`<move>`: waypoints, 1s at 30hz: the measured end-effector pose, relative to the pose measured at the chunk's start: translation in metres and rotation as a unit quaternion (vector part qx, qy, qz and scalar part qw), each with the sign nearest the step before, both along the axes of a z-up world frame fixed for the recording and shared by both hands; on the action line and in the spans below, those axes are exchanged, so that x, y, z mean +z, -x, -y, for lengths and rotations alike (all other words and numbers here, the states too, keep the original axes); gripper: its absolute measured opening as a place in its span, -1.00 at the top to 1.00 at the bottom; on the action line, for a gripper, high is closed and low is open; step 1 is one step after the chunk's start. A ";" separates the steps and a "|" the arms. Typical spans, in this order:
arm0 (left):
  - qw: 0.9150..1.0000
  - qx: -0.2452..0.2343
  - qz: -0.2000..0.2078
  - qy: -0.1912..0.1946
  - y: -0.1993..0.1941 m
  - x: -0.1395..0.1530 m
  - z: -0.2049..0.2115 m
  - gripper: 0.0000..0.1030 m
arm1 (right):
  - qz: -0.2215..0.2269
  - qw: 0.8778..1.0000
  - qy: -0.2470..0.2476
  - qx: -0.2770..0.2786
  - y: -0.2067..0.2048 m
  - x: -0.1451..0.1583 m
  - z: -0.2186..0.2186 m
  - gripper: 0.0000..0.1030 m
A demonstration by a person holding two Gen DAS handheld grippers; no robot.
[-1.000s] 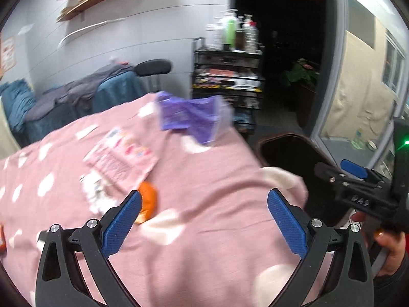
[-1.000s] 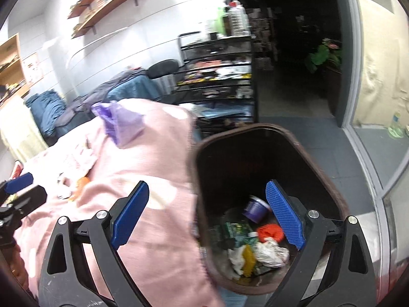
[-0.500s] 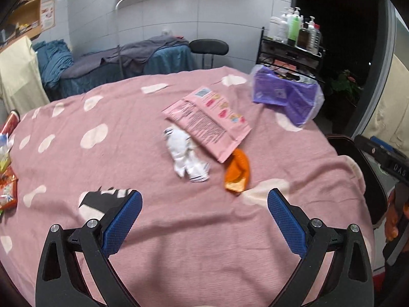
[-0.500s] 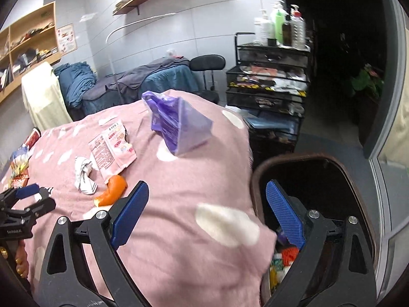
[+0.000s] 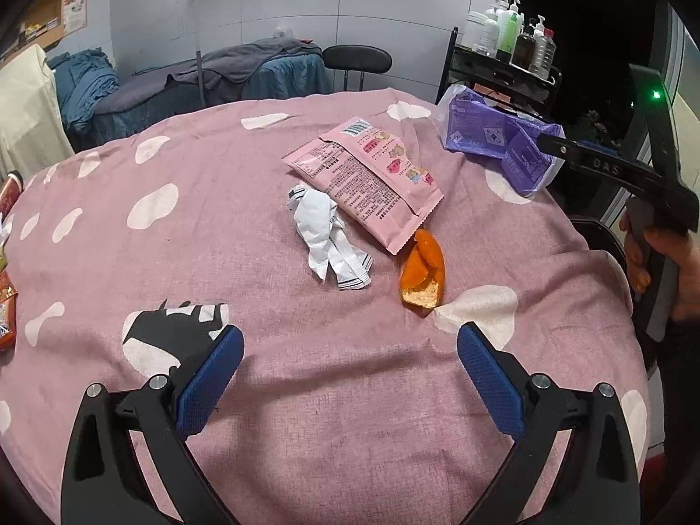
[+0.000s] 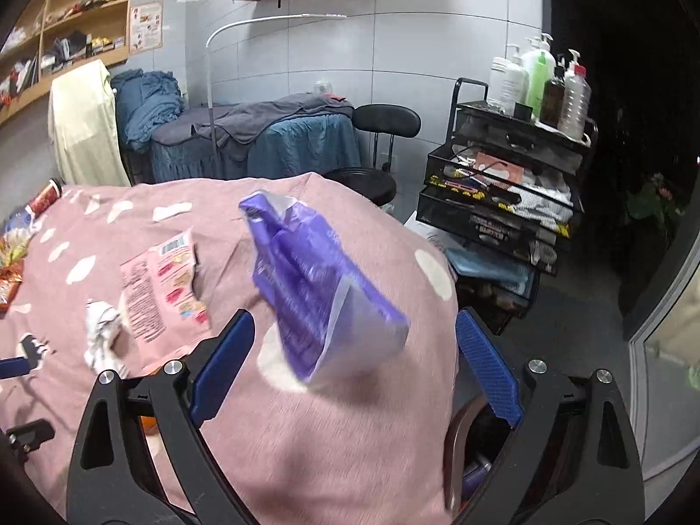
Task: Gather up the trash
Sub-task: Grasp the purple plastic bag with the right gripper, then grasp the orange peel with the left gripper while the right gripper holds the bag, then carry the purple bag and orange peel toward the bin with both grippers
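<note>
Both the left gripper (image 5: 350, 363) and right gripper (image 6: 354, 350) gape wide and empty above the pink spotted tablecloth (image 5: 218, 227), where a pink snack packet (image 5: 367, 179), crumpled white wrapper (image 5: 326, 236), orange peel (image 5: 422, 271) and purple bag (image 6: 315, 288) lie mid-frame.

Items on the pink spotted tablecloth (image 5: 262, 183):
- One flat pink printed snack packet (image 5: 367, 179).
- One crumpled white wrapper (image 5: 326, 236).
- One curled orange peel piece (image 5: 422, 273).
- One purple plastic package (image 5: 494, 140).

Beside the table: one dark brown bin (image 6: 455, 446), contents not countable. On the black wire cart (image 6: 503, 201): about six bottles, partly overlapping.
</note>
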State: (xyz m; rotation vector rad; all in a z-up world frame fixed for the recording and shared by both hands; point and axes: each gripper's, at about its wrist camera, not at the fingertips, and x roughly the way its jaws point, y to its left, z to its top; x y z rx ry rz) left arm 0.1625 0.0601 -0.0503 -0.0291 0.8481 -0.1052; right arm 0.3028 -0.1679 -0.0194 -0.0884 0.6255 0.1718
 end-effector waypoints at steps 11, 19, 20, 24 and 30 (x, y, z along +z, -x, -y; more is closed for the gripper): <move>0.997 -0.055 -0.054 -0.008 -0.053 -0.011 0.032 -0.57 | -0.036 0.999 0.007 0.031 -0.015 -0.013 -0.016 0.49; 0.989 -0.089 -0.105 -0.057 -0.095 -0.037 0.069 -0.32 | 0.002 1.000 -0.001 0.028 0.030 -0.003 -0.015 0.56; 0.988 -0.093 -0.109 -0.063 -0.098 -0.038 0.072 -0.27 | 0.004 1.000 -0.003 0.027 0.033 -0.001 -0.014 0.56; 0.983 -0.107 -0.122 -0.088 -0.100 -0.045 0.083 0.20 | 0.011 0.999 -0.018 0.027 0.053 0.009 -0.004 0.56; 0.986 -0.099 -0.108 -0.074 -0.091 -0.036 0.079 0.48 | 0.016 0.999 -0.044 0.024 0.079 0.016 0.005 0.56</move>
